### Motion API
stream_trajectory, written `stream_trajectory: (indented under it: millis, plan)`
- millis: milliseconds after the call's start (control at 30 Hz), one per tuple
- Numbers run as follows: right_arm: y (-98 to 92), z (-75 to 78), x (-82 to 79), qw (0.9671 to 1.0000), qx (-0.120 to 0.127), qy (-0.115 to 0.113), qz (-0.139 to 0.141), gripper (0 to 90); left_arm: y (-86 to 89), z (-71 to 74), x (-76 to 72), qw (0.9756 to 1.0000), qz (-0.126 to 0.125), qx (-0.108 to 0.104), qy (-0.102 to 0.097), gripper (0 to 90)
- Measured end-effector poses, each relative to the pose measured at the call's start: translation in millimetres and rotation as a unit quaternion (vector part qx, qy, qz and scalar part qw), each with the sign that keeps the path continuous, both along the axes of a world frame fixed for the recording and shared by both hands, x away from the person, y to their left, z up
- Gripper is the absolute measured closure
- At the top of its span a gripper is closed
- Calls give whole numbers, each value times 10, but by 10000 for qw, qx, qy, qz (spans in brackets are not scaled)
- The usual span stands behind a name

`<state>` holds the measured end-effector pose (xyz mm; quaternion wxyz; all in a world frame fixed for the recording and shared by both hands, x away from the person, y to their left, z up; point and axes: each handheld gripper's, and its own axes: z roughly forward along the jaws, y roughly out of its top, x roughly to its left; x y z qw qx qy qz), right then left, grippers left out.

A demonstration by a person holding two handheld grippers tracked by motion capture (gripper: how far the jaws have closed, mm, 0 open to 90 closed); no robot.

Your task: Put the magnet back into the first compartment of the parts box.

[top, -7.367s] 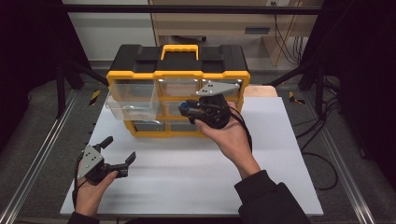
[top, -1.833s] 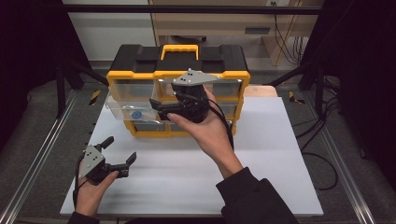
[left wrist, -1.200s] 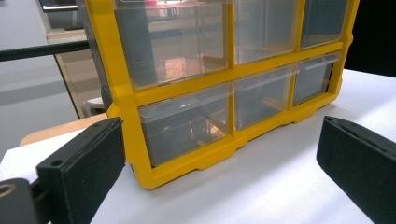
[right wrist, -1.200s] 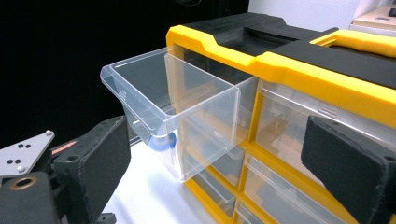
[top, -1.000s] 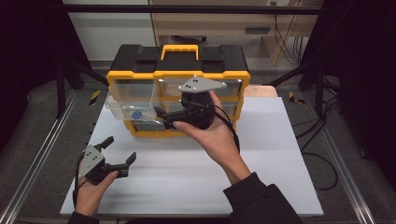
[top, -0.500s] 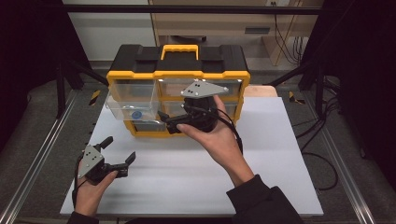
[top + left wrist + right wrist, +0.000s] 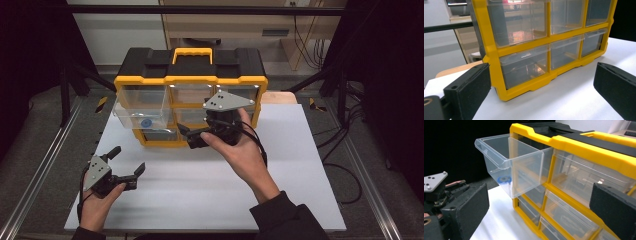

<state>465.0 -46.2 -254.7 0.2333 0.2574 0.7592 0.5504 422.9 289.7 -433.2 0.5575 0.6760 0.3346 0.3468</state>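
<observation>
A yellow and black organizer (image 7: 190, 80) with clear drawers stands at the back of the white table. Its top left drawer (image 7: 140, 112) is pulled out, and a small blue ring-like piece (image 7: 145, 122) lies in it. My right gripper (image 7: 187, 136) hovers in front of the organizer's middle, pointing left toward that drawer (image 7: 509, 162). Its jaws have just been opening and nothing is between them. The blue piece (image 7: 504, 179) shows through the clear wall. My left gripper (image 7: 128, 160) rests open and empty at the front left, facing the organizer (image 7: 494, 52).
The white table top (image 7: 210, 185) lies between the two hands. Metal rails run along both sides of the table. Cables trail off at the right. The other drawers of the organizer are pushed in.
My right gripper has drawn back a little to the right, away from the open drawer, and its jaws stand wider. The left hand and the drawer have not moved.
</observation>
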Motion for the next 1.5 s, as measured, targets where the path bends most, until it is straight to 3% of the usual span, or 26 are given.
stream_trajectory:
  millis: [733, 933, 1500]
  plan:
    - [-264, -151, -150, 9998, -171, -34, -124, 33, -2, -1, -3, 10000, 7, -14, 8, 8]
    - [-345, -197, -206, 9998, -122, -61, -119, 39, -1, -2, -2, 10000, 10, -13, 13, 8]
    - [-673, -341, -276, 9988, -150, -30, -468, 38, -3, -5, -2, 10000, 8, -6, 21, 8]
